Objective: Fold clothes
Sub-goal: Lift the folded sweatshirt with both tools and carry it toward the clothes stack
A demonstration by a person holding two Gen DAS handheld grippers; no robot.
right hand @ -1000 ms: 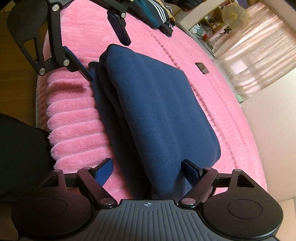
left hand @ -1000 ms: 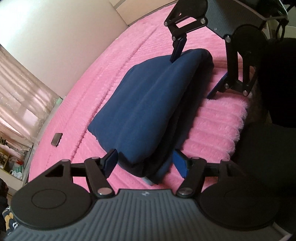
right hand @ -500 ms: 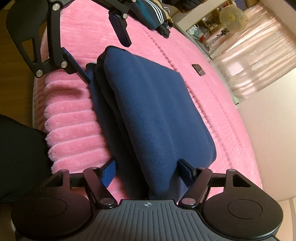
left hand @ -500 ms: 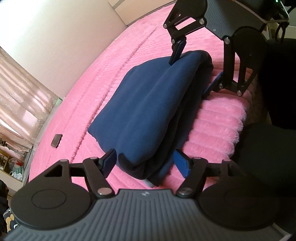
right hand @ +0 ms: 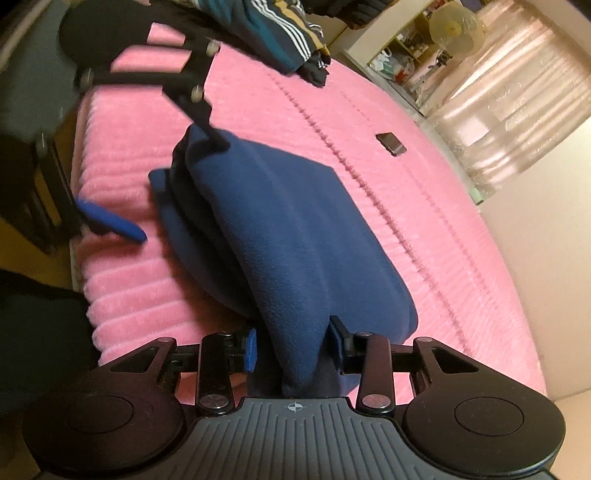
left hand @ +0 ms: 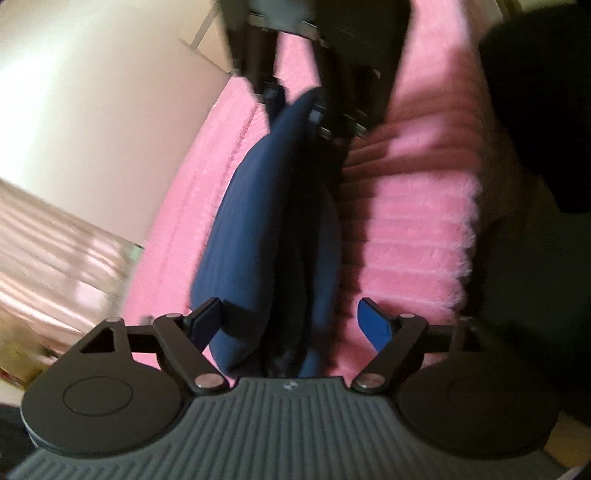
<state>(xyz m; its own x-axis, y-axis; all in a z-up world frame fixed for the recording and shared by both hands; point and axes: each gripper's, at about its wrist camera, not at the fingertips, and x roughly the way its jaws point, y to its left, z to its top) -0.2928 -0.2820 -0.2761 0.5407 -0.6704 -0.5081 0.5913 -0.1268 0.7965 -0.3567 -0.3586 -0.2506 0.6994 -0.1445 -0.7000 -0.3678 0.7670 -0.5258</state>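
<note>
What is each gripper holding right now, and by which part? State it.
The right gripper is shut on the near end of the folded navy garment. The left gripper has open jaws straddling the opposite end, gripping nothing.

The left wrist view is motion-blurred throughout. The right gripper at its top is smeared and cut off by the upper edge; its finger spacing is unreadable there. The navy garment runs under the camera housing, hiding its near end. In the right wrist view, the striped clothes are cropped at the top, and the small dark object is too small to identify.
</note>
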